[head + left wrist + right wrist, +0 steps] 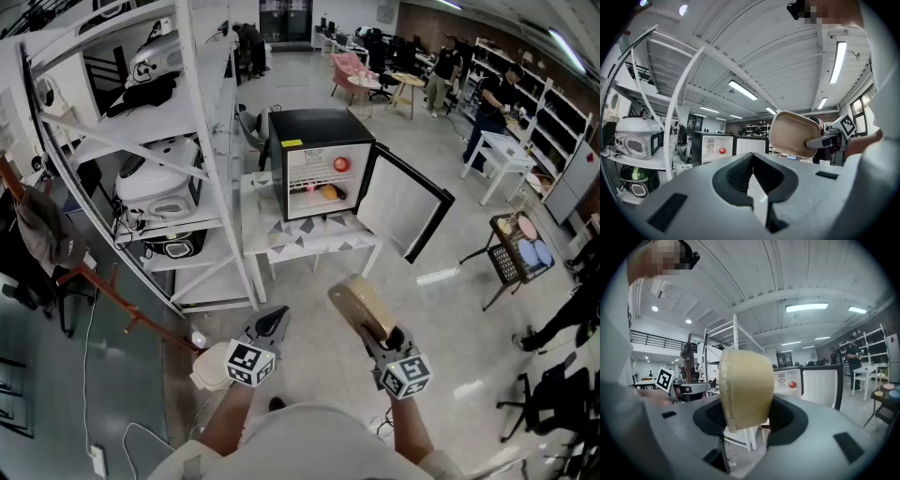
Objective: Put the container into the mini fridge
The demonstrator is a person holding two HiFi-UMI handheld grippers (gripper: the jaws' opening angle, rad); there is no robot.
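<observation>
While the right tool (pixel 377 330) clamps the container (pixel 359 302) by one edge, well short of the open fridge (pixel 309 141), the load can pivot and slip, or clip the door (pixel 403 208); the left tool (pixel 274 321) is closed, empty.

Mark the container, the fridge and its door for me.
container (pixel 360 304): head view, its tan underside.
fridge (pixel 307 125): head view, the black top.
door (pixel 401 201): head view, the white inner panel, swung open.
</observation>
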